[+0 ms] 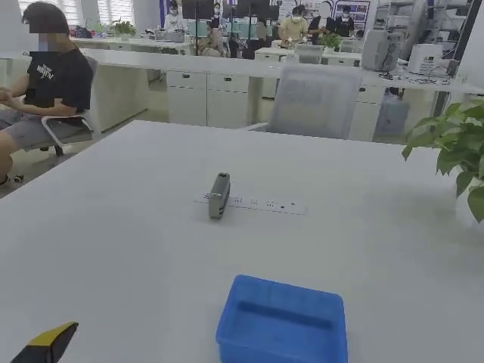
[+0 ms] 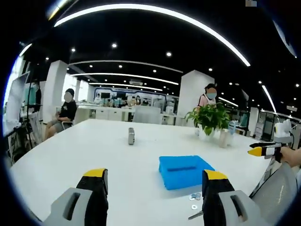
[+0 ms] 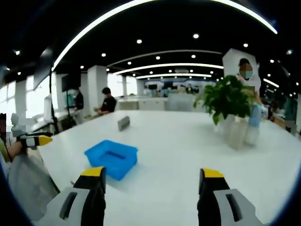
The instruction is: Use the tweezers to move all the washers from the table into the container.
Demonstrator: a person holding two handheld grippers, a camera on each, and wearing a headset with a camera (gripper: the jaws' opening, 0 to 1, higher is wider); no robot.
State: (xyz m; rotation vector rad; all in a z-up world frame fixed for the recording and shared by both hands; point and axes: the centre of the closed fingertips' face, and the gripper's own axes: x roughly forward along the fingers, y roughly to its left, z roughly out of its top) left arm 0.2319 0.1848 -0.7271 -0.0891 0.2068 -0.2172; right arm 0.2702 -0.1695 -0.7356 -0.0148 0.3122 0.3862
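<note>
A blue container [image 1: 280, 321] sits on the white table near its front edge; it also lies ahead of both grippers [image 2: 184, 170] [image 3: 113, 157]. Several small washers [image 2: 195, 196] lie on the table just in front of the container, with the tweezers' tip [image 2: 196, 215] beside them. My left gripper [image 2: 155, 188] is open and holds nothing; its yellow-tipped jaw pokes into the head view at the bottom left [image 1: 49, 342]. My right gripper [image 3: 153, 186] is open with nothing between its jaws, and it shows at the far right of the left gripper view [image 2: 263, 150].
A grey pop-up socket block [image 1: 218, 195] stands mid-table. A potted plant [image 1: 454, 147] and bottles [image 3: 244, 129] stand at the right side. An office chair [image 1: 314, 98] faces the far edge. A person [image 1: 45, 83] sits at the left.
</note>
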